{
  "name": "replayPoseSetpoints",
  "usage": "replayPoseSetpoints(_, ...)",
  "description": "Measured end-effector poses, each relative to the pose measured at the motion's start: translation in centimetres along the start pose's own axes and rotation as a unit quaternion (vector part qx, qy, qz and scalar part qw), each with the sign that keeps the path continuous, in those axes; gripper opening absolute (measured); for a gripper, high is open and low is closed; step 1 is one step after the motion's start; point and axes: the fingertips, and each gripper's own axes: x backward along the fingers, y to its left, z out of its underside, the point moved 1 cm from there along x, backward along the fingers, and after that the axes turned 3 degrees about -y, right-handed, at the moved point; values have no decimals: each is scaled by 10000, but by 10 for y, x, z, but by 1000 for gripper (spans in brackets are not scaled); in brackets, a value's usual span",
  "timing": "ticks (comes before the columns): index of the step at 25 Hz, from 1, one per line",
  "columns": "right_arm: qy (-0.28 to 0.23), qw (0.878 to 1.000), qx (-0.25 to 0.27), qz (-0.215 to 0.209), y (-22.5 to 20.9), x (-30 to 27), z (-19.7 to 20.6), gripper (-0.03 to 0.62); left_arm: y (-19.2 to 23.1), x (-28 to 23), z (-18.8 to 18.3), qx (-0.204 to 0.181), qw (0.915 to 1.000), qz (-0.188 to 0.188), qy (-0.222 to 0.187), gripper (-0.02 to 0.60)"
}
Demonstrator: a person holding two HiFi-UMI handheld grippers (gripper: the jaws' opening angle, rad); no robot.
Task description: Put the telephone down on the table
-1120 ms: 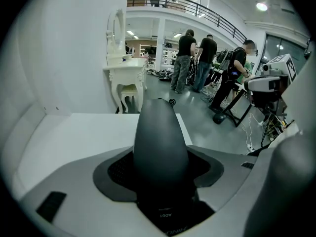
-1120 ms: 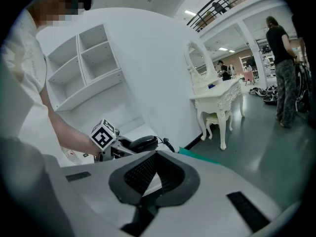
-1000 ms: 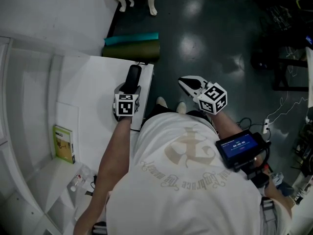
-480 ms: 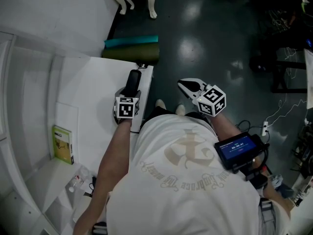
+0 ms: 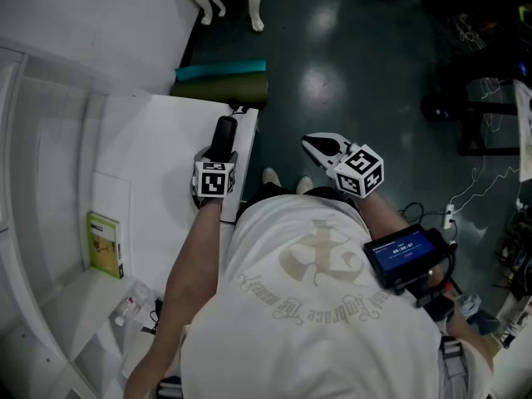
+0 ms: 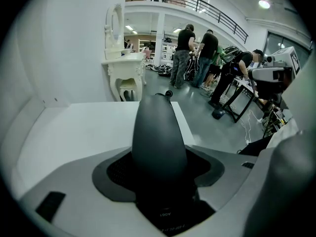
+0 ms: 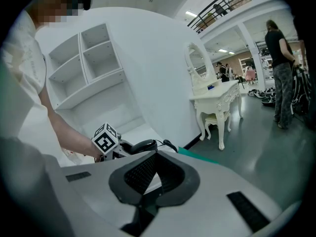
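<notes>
The black telephone handset lies lengthwise between the jaws of my left gripper, which is shut on it. It is low over the right edge of the white table; I cannot tell if it touches the top. In the left gripper view the telephone fills the middle and points away across the table, its cord at the far end. My right gripper hangs over the dark floor to the right of the table, jaws together, holding nothing. The right gripper view shows the handset and its curly cord.
A green booklet and a small clear packet lie on the white shelf unit at the left. Rolled teal and olive mats lie beyond the table's far end. A white dressing table stands further off, and several people stand in the distance.
Almost nothing: both grippers hold the same places, and the handset stays in the left one.
</notes>
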Motion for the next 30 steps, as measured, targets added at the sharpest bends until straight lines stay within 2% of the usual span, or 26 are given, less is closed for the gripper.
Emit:
replayPoseSetpoints(10,-4,10000,-17,20,-1,0,3,15,1,11,-16,-219,9990,-55,-386,299)
replayPoseSetpoints(18,-14,9999,88,-89,2,-4,-2,15,4,28,-25,-50,9960,-69,-894,299)
replayPoseSetpoints(24,-28,9995,230,-205,6,-9,-8,15,20,55,-36,181,9865,-339,-1589,299)
replayPoseSetpoints(30,-67,9982,402,-447,25,-13,-15,15,23,95,-35,274,9784,-486,-1991,299)
